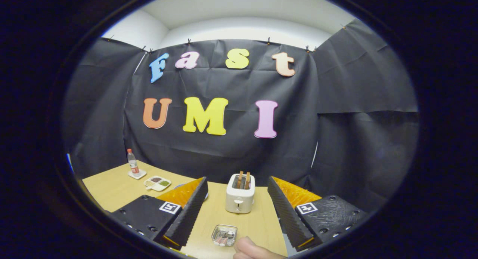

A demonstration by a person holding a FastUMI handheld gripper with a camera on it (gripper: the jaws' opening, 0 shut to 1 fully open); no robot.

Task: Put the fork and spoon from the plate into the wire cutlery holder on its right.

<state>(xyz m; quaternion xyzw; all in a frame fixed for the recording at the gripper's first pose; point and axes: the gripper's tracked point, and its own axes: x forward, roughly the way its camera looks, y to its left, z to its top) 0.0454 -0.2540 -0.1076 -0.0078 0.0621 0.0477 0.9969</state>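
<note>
Tool [237,208] spread, wire holder [224,235] between

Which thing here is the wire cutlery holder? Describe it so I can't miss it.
Start at the white toaster on the wooden table. Nearer than it, between the open gripper's fingers, sits the wire cutlery holder, beside a fingertip. It is the one small see-through metal basket.

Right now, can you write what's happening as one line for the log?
gripper: open, holding nothing | wire holder: between fingers, on table | toaster: just beyond holder | hand: beside holder
</note>
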